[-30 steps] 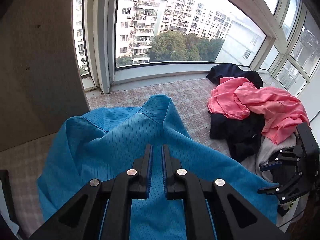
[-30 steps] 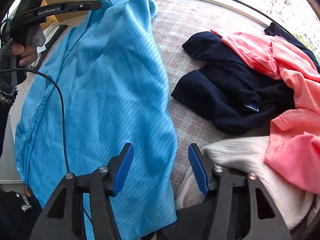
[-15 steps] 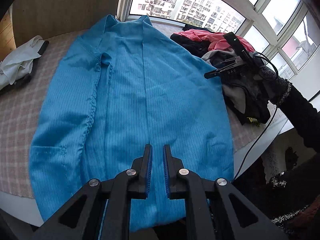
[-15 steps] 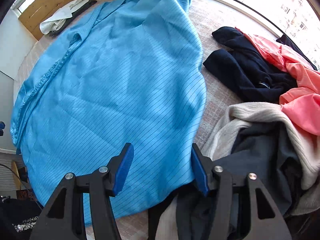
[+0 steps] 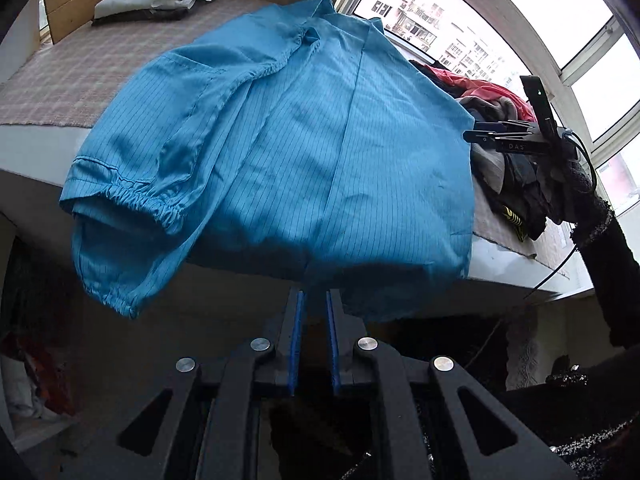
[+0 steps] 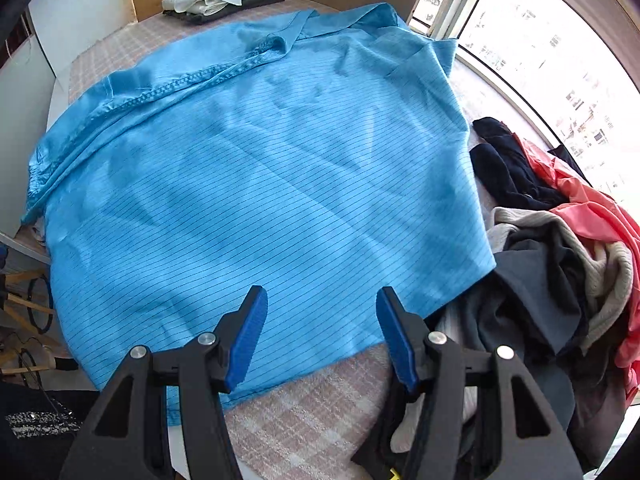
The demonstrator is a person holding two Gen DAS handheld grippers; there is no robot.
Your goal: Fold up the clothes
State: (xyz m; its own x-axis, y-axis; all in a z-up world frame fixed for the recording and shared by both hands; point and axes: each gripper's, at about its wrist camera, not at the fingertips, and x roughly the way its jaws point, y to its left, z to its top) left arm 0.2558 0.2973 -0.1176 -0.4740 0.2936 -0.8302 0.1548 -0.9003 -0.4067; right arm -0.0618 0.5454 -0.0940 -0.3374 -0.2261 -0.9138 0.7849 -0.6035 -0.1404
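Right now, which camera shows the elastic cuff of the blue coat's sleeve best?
The left wrist view: the cuff hangs over the table edge, gathers plainly visible. In the right wrist view the blue coat lies spread out, and that cuff is not visible.

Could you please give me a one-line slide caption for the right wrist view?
Open right gripper above the hem of a blue striped coat spread on the checked table, beside a clothes pile.

We see a home, likely a bedroom; a plaid-covered platform (image 6: 312, 408) sits by a curved bay window (image 5: 472, 28) facing apartment blocks (image 5: 420, 16); laundry (image 6: 560, 264) lies piled.
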